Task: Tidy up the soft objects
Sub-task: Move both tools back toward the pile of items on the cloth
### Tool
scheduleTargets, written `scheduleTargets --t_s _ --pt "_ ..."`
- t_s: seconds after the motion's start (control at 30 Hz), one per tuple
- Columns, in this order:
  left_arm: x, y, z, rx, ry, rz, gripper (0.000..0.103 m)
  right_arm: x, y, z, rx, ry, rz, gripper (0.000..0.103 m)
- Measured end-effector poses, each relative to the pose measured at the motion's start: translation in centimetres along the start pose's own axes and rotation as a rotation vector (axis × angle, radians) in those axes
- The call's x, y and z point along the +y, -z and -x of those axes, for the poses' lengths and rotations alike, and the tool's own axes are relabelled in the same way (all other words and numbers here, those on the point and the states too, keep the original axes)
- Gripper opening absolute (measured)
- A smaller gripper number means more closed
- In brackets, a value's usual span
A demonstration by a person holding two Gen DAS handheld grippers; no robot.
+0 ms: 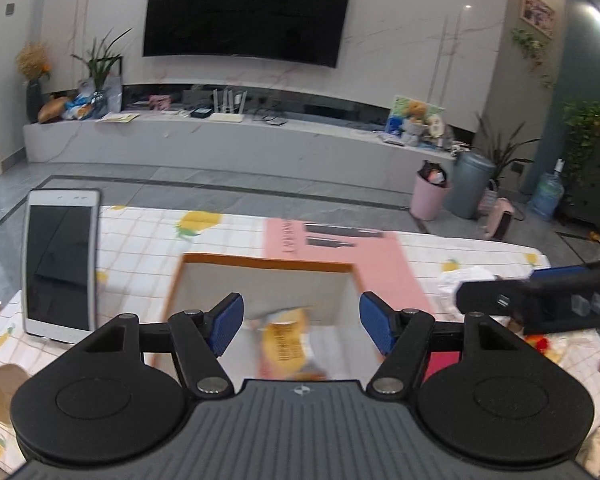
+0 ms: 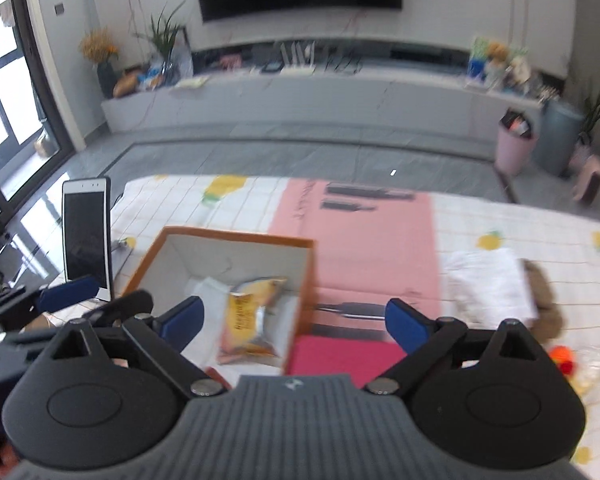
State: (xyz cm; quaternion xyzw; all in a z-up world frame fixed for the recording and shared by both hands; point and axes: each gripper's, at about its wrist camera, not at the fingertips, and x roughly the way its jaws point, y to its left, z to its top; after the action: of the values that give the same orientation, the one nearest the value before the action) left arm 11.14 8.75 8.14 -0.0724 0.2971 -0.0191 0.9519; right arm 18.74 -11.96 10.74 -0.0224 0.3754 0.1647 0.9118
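Observation:
An orange-rimmed cardboard box (image 1: 268, 262) (image 2: 236, 236) with a white inside stands on the lemon-print tablecloth. A yellow snack bag (image 1: 286, 344) (image 2: 252, 312) lies inside it on something white. My left gripper (image 1: 302, 316) hovers open over the box, nothing between its blue pads. My right gripper (image 2: 296, 320) is open wide above the box's right wall, also empty. A folded white cloth (image 2: 488, 284), a brown plush piece (image 2: 544, 300) and an orange soft toy (image 2: 562, 356) in clear plastic lie to the right.
A white phone (image 1: 62, 264) (image 2: 86, 232) stands upright left of the box. A pink printed sheet (image 2: 360, 240) lies under and behind the box, and a magenta flat item (image 2: 340, 356) beside it. Beyond the table are floor, a TV bench and bins.

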Motion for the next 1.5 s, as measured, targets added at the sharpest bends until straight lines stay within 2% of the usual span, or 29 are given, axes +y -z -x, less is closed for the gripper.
scheduleTargets --t_s 0.1,0.23,0.33,0.5,0.6,0.7,0.8,0.97,1.13,1.27,1.4,1.5 --pt "-2.6 0.4 -0.4 0.011 0.030 -0.001 0.079 -1.9 1.9 3.2 -0.051 0.049 0.053 0.098" --pt "-5.3 1.5 -1.5 0.045 0.069 -0.007 0.079 -3.7 5.4 6.2 -0.152 0.191 0.136 0.099" --pt "-7.4 2.7 -2.4 0.056 0.041 -0.025 0.079 -5.5 7.6 7.1 -0.170 0.240 0.133 0.100" --pt "-10.7 4.5 -4.1 0.088 -0.010 -0.137 0.079 -9.1 10.4 5.4 -0.129 0.277 0.026 0.100" --pt "-11.4 5.0 -4.5 0.089 0.019 -0.132 0.079 -11.3 11.7 3.6 -0.086 0.258 -0.048 0.100" --pt "-12.2 5.6 -4.2 0.082 0.039 -0.148 0.079 -13.0 12.6 2.0 -0.050 0.283 -0.095 0.100" --pt "-14.0 6.3 -4.4 0.108 0.067 -0.242 0.079 -14.9 13.4 1.0 -0.025 0.293 -0.138 0.100" --pt "-17.4 6.6 -4.4 0.085 0.099 -0.336 0.079 -17.1 13.6 0.4 -0.012 0.306 -0.153 0.100" --pt "-21.2 5.7 -5.1 0.069 0.120 -0.411 0.079 -19.5 12.4 0.9 -0.032 0.341 -0.181 0.100" --pt "-23.7 5.2 -6.1 0.069 0.158 -0.413 0.079 -23.5 11.7 0.3 -0.021 0.412 -0.262 0.100" --pt "-25.3 5.7 -8.3 0.095 0.199 -0.371 0.079 -28.7 12.1 -1.4 0.001 0.424 -0.423 0.100" --pt "-26.3 6.8 -10.2 0.132 0.237 -0.377 0.079 -32.1 12.8 -3.0 0.018 0.442 -0.501 0.100"
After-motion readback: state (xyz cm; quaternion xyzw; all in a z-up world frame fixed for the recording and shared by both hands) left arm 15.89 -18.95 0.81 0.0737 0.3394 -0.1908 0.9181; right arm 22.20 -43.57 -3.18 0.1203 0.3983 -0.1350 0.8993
